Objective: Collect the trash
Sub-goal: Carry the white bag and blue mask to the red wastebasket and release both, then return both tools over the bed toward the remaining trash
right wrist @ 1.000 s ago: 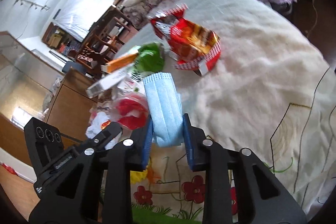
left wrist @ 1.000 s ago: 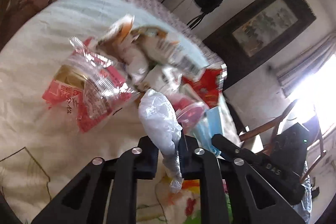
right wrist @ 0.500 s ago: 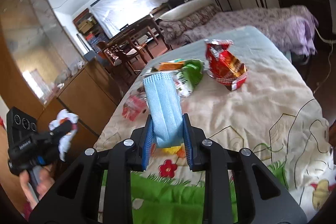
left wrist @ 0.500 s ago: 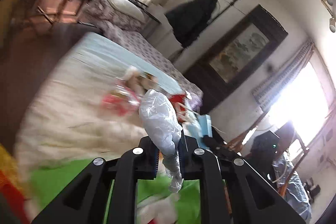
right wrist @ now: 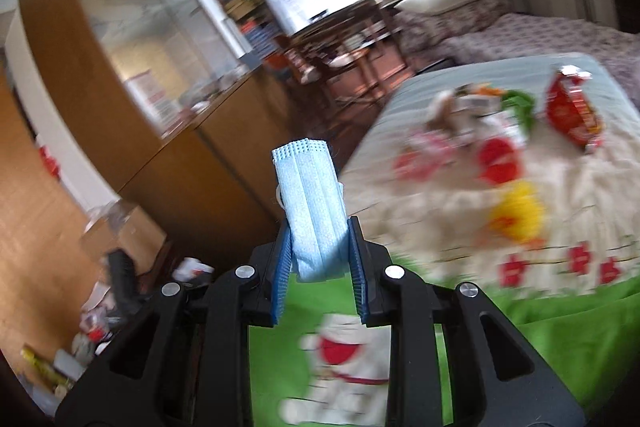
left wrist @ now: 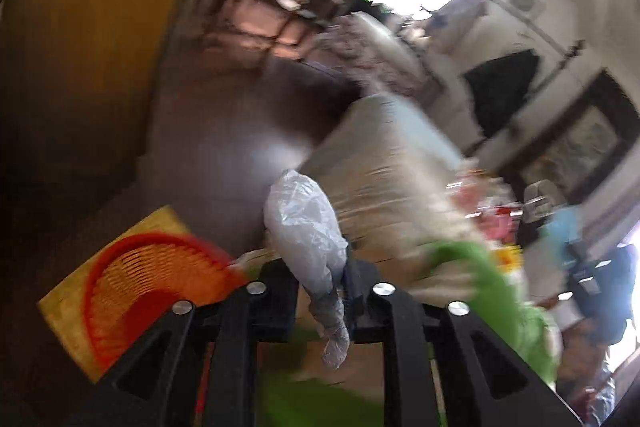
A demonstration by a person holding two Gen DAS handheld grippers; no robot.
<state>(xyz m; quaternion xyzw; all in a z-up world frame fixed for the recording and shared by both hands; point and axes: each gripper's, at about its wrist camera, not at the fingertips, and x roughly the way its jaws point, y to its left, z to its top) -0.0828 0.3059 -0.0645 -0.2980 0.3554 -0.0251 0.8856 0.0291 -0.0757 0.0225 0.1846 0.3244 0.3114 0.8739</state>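
- Left wrist view, far left: an orange-red ribbed basket (left wrist: 156,291) sits low on a yellow surface (left wrist: 76,311), just beside my left gripper's left arm; everything here is smeared by motion.
- At the centre, my left gripper (left wrist: 320,291) has a crumpled clear plastic bag (left wrist: 304,227) between its fingers. The jaws have just been opening a little; there is now a dark slit of space on either side of the bag's thin neck, so the pads no longer seem to press it, though the bag stays lodged there, its bulk rising above the fingertips and its twisted tail hanging below.
- To the right, the bed cover (left wrist: 392,195) stretches away, pale with a green edge, and a blurred heap of red and white wrappers (left wrist: 484,203) lies on it, well apart from the bag.
- At the far right edge I can make out my other gripper with something light blue in it, too blurred for detail.
- Right wrist view, left side: a tall wooden cabinet (right wrist: 132,75) with glass doors stands beside the bed, and loose clutter lies on the floor below it.
- At the centre, my right gripper (right wrist: 320,267) is closed narrowly on a folded blue face mask (right wrist: 312,211); both blue pads press its lower end and the mask stands upright above them.
- To the right, on the cover, lie the blurred wrappers (right wrist: 476,131) and a red snack bag (right wrist: 568,115), far from the mask.
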